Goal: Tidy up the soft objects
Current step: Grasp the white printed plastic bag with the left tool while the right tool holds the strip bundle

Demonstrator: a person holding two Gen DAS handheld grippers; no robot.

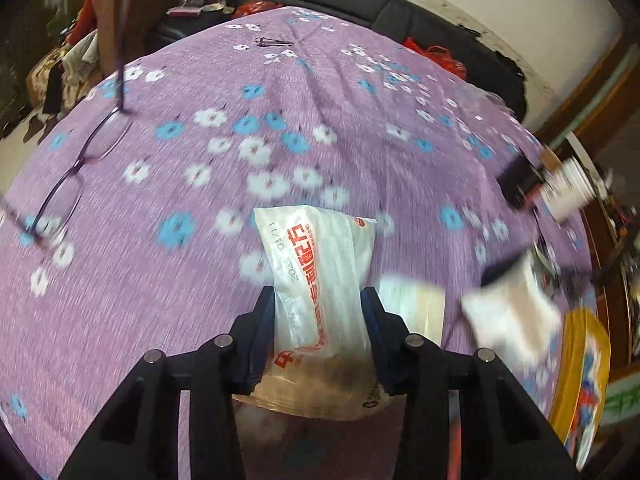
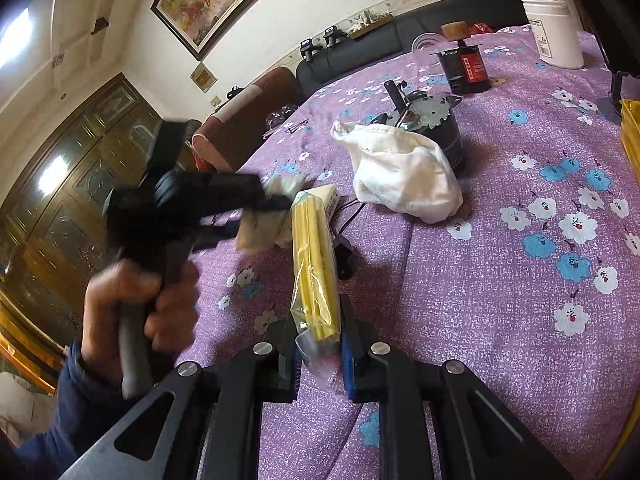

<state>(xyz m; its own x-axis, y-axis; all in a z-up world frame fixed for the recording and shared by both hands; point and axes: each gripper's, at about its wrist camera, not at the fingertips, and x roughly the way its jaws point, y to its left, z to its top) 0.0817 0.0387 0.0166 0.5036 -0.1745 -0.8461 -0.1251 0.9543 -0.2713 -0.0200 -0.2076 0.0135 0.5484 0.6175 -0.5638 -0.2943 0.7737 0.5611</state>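
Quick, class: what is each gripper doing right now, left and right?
Left gripper: shut on the white packet.
Right gripper: shut on the yellow packet.

Two plastic packets: one white with red print (image 1: 320, 280), one yellow (image 2: 314, 256). One white cloth (image 2: 404, 172), one pair of glasses (image 1: 80, 160). One white tub (image 2: 554, 32), one dark jar (image 2: 466, 66).

Left gripper (image 1: 322, 304): jaws closed down on a bag (image 1: 320, 272), pads pressing both its sides, raised above the surface. From the right wrist view it shows as a motion-blurred black body with the left hand (image 2: 136, 300) wrapped round the grip, dark blue sleeve at the wrist.

Right gripper (image 2: 320, 332): jaws narrowed onto a pack (image 2: 314, 264), blue pads touching its near end on both sides, fingers pointing forward, pack sticking out ahead. Right hand not visible.
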